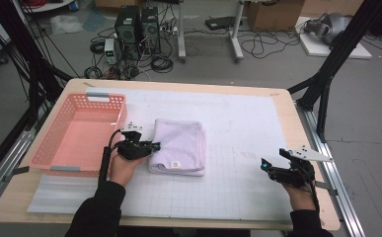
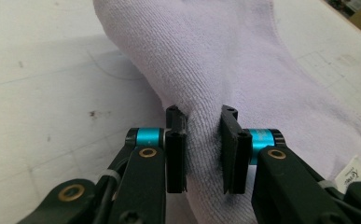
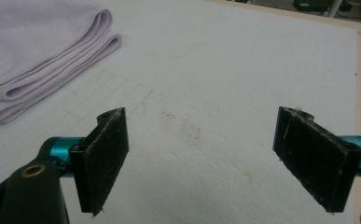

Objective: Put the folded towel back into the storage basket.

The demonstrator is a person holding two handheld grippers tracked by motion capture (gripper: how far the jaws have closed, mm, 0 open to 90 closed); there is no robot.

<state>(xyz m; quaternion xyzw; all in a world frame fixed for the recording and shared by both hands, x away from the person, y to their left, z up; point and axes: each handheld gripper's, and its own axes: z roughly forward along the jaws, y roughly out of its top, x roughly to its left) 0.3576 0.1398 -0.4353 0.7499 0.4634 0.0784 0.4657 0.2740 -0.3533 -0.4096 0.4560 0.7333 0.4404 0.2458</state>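
Left gripper (image 1: 151, 146) clamped on the left edge of the folded lilac towel (image 1: 181, 143), fabric bunched between its jaws. Towel sits centre frame on the white mat (image 1: 238, 128), just right of the pink basket (image 1: 77, 133). Right gripper (image 1: 266, 165) at lower right, jaws wide apart, holding nothing, well apart from the towel.

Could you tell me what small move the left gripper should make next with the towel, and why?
Probably lift the left gripper a little and carry the folded towel toward the pink basket. Its jaws are already shut on the towel's edge, the basket sits just beside it, and the right gripper waits open, apart from the towel.
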